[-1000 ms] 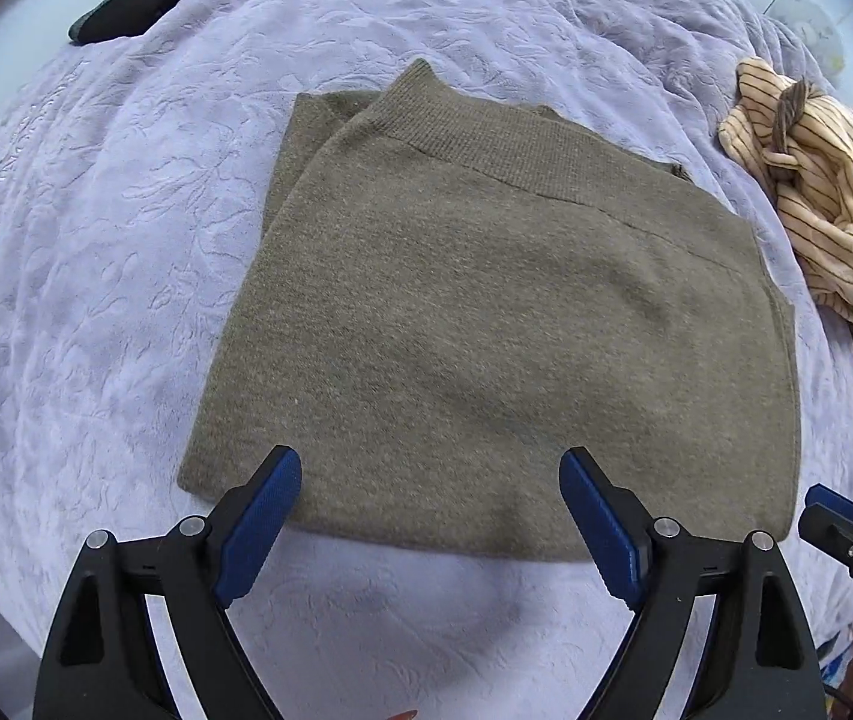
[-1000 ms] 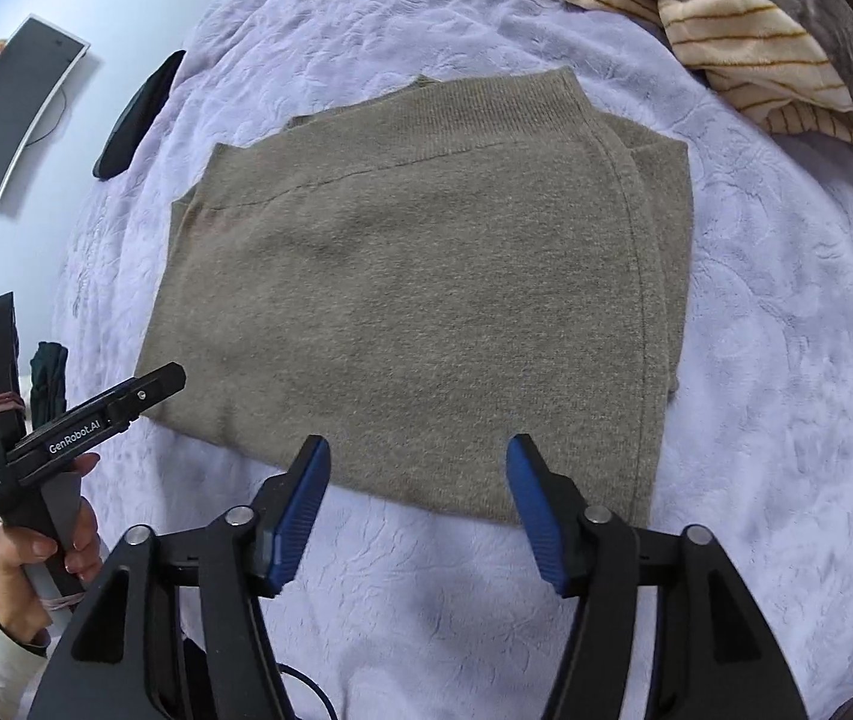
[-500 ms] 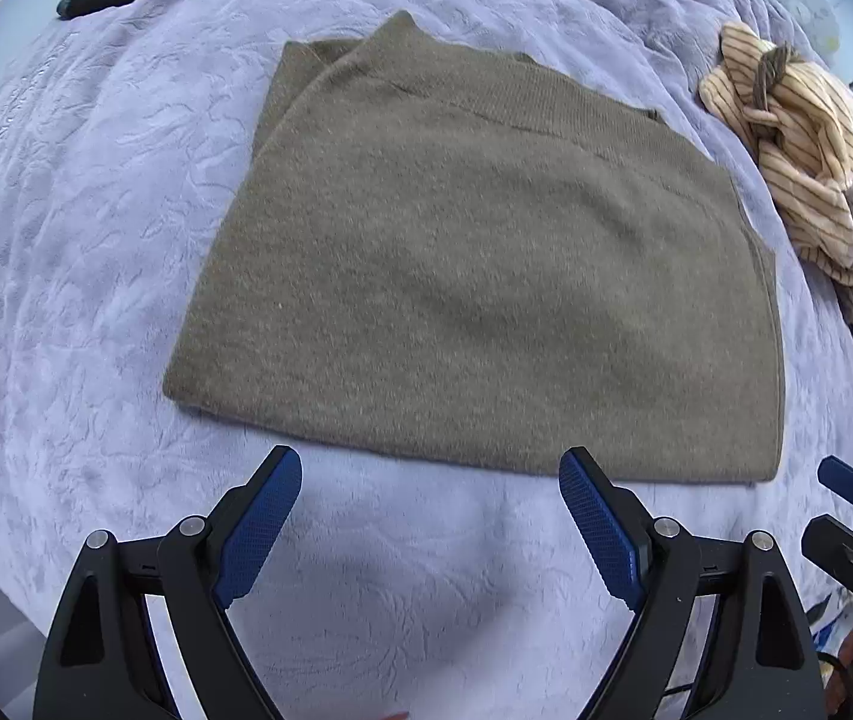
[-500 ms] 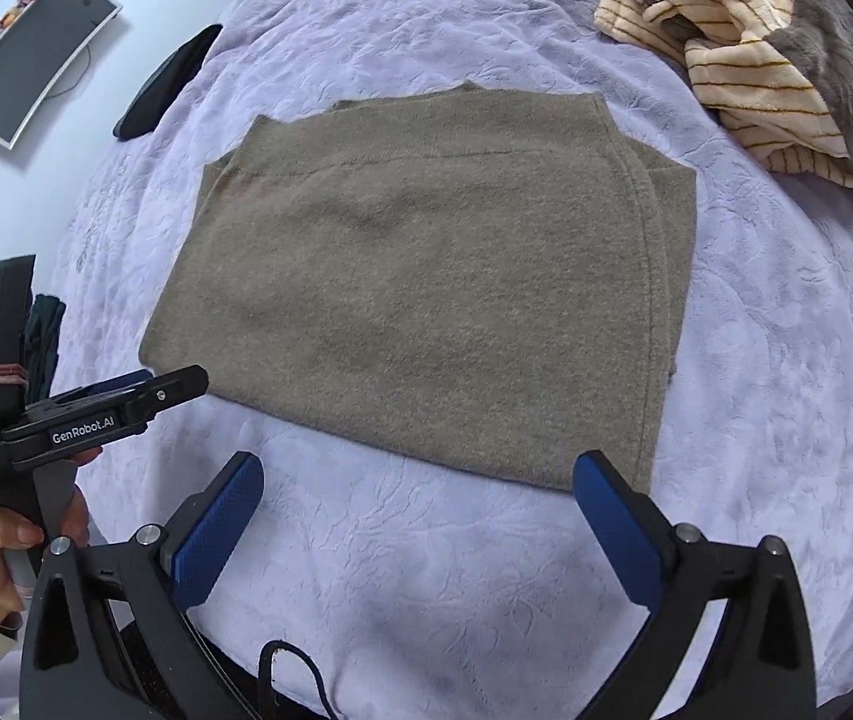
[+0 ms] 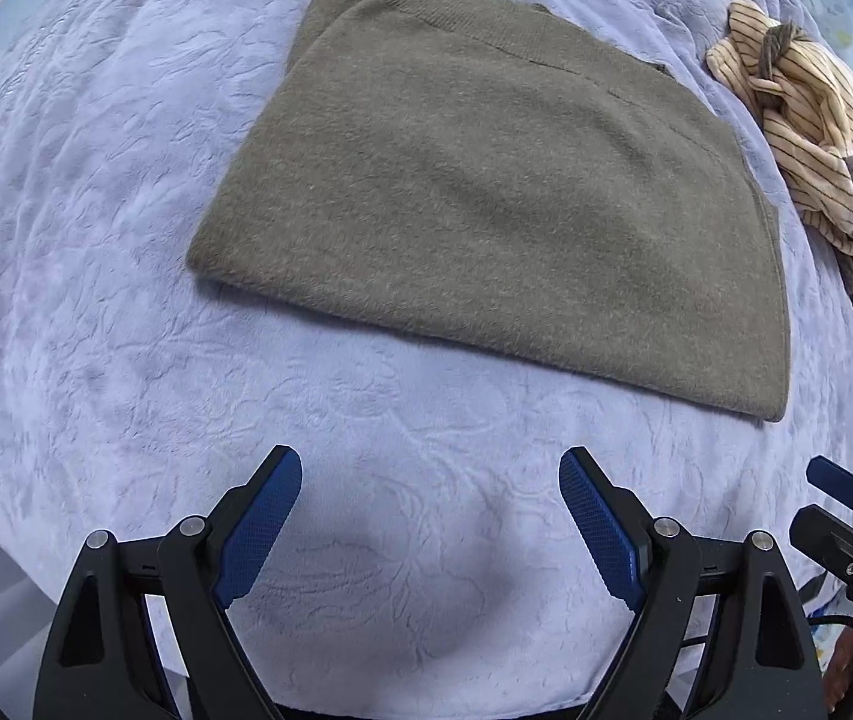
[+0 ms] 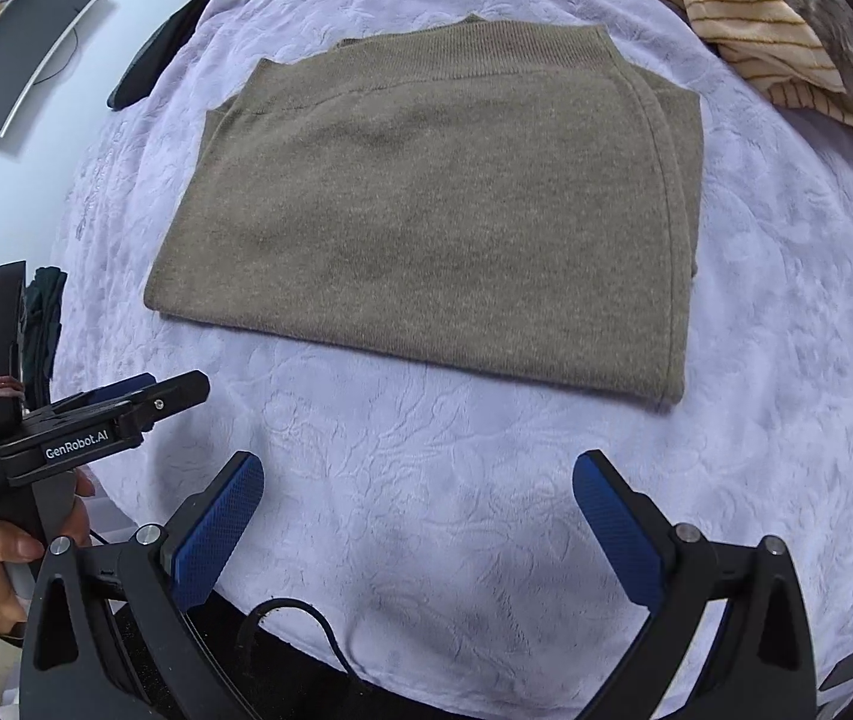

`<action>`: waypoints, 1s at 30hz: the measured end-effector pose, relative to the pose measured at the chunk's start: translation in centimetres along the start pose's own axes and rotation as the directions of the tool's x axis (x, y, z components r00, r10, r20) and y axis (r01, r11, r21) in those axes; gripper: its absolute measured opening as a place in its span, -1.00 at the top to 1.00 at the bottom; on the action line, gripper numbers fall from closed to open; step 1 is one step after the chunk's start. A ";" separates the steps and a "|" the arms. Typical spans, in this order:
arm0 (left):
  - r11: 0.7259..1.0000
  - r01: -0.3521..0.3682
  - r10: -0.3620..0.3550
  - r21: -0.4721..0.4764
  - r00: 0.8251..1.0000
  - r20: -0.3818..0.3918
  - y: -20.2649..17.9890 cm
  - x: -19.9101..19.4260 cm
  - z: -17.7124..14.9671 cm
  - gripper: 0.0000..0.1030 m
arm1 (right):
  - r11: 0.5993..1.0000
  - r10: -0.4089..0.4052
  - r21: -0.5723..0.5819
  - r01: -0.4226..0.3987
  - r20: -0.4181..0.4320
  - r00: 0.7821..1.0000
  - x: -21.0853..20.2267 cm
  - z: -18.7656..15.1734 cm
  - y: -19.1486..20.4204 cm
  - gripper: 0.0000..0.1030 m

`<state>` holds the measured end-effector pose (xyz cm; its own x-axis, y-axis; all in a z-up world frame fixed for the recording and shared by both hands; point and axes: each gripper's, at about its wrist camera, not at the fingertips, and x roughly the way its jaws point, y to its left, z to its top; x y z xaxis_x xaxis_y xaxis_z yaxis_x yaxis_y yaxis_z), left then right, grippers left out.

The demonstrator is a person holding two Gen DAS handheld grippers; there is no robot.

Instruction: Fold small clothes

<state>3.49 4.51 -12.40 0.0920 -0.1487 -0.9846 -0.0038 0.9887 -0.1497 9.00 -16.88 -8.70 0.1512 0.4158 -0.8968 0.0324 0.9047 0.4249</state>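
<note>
A folded olive-brown knit sweater (image 5: 498,180) lies flat on the lavender bedspread (image 5: 96,240); it also shows in the right wrist view (image 6: 444,210). My left gripper (image 5: 429,474) is open and empty, held back from the sweater's near edge. My right gripper (image 6: 417,483) is open and empty, also short of the near edge. The left gripper shows at the lower left of the right wrist view (image 6: 144,402), and the right one at the lower right of the left wrist view (image 5: 834,492).
A pile of striped cream clothes (image 5: 804,120) lies right of the sweater, also in the right wrist view (image 6: 756,18). A dark object (image 6: 156,54) lies at the bed's far left. A monitor (image 6: 12,48) stands beyond the bed.
Both grippers have pulled back from the sweater's near edge. The right gripper's jaws have opened wider. The sweater lies as before.
</note>
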 end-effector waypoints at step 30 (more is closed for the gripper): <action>0.933 0.312 -0.327 0.179 0.943 0.064 10.8 1.8 8.4 0.03 | 0.995 -0.043 0.083 0.052 -0.102 0.994 4.7 -2.1 7.3 -0.99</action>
<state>11.95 15.02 -15.02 0.1514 -0.4627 -0.8735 0.2030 0.8794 -0.4306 7.83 -8.14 -10.14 0.0477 0.3835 -0.9223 0.1218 0.9142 0.3865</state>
